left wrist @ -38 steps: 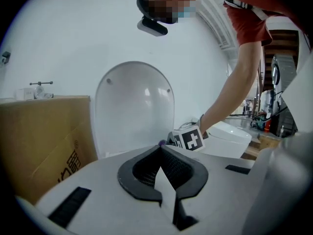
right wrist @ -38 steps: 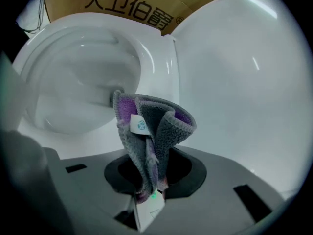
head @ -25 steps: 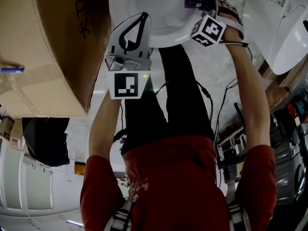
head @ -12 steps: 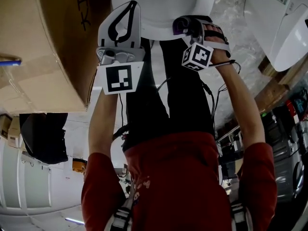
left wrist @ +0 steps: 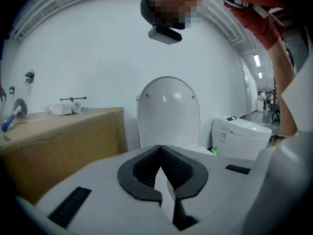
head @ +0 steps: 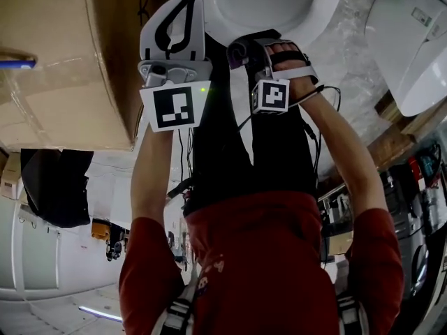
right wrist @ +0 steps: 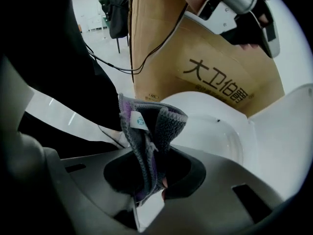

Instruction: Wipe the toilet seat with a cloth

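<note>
Right hand-held gripper (right wrist: 149,182) is clamped on the grey-purple cloth (right wrist: 151,126), now at the near front edge of the toilet seat (head: 307,19), top centre of head view. A second ago it sat further right along the rim. Looks like mid-wipe, sweeping right to left; cloth-to-rim contact unclear. Left hand-held gripper (left wrist: 161,173) fully closed, empty, just beside. Cardboard box (head: 63,82) upper left.

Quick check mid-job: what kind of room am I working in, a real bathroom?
Probably not: it looks like a workshop or storage hall. The toilet stands beside a big cardboard box, and a second toilet sits loose nearby.
</note>
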Motion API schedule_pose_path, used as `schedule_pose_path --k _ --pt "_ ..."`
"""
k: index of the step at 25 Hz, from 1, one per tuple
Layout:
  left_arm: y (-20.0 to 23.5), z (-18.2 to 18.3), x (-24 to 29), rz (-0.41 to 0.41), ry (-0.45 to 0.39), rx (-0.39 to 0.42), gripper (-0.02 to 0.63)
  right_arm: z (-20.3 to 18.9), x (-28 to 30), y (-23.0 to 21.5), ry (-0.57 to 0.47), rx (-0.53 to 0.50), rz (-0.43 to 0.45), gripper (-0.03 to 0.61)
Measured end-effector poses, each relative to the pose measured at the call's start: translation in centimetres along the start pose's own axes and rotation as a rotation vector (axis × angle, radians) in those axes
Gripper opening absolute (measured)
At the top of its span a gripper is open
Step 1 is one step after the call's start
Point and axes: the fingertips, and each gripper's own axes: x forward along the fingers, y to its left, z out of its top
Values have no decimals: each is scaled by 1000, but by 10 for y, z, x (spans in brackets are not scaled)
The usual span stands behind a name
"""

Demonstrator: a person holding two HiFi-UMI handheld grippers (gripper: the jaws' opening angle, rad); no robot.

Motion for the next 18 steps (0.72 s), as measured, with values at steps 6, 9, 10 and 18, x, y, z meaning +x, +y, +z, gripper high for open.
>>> schedule_pose_path --k 6,9,10,18 --pt "23 -7 -15 56 1 -13 14 64 14 -28 -97 -64 -46 72" --pt "31 -14 -20 74 14 -32 14 82 23 -51 -113 -78 -63 74" --pt "33 -16 -22 77 16 -32 14 87 26 -58 -116 -88 -72 74" --pt "53 -17 -33 123 16 -59 14 106 46 -135 -121 -104 -148 74"
